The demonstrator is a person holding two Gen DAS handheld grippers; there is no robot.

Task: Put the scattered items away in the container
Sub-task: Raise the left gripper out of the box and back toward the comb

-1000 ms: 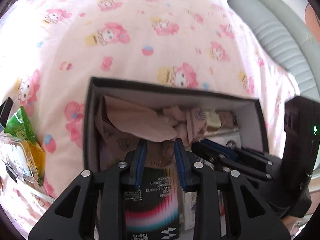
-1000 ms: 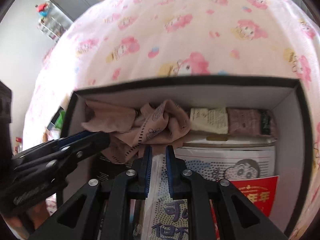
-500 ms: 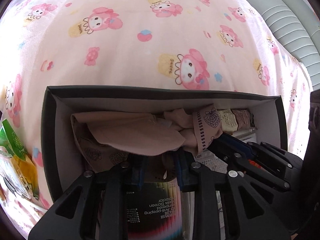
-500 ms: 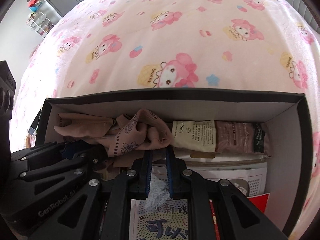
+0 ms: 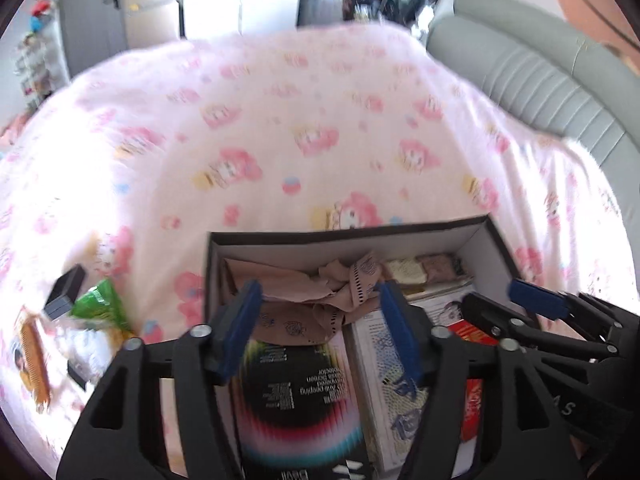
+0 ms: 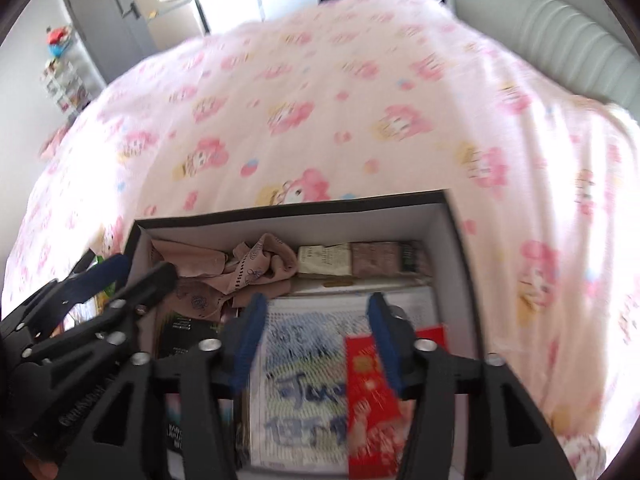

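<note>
Hovering over the box (image 5: 352, 236), both tongs (just opened) hold nothing.

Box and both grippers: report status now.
Left gripper and right gripper open, just released, empty. Beige cloth inside box. Green packet outside. Nothing blocking.

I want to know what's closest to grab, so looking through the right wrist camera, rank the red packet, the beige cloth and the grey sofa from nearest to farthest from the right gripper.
1. Red packet: in the box, right under the right gripper, by its right finger.
2. Beige cloth: bunched in the box's far left corner.
3. Grey sofa: beyond the pink blanket, top right.
</note>
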